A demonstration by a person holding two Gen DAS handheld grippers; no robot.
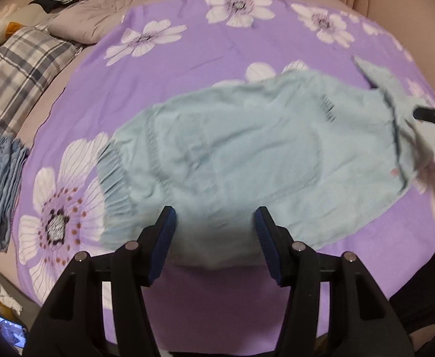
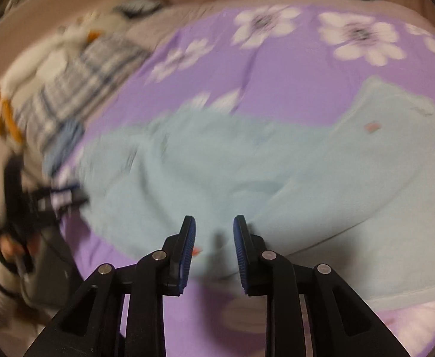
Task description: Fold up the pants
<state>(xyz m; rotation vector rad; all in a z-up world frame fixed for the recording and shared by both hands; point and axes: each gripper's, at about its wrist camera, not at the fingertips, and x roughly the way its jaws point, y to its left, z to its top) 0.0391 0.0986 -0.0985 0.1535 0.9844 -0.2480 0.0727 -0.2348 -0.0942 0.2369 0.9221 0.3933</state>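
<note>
Light blue pants lie across a purple flowered bedspread, waistband at the left, leg ends at the right. My left gripper is open and empty, hovering over the near edge by the waistband. In the left wrist view the right gripper shows as a dark tip against the raised, bunched leg end. In the blurred right wrist view my right gripper stands partly open just above the pants, with nothing between the pads. The left gripper shows at far left.
A folded blue garment lies at the bedspread's left edge. A plaid pillow, a grey quilt and a plush toy sit at the back left. Curtains hang behind. The bed's front edge runs under my grippers.
</note>
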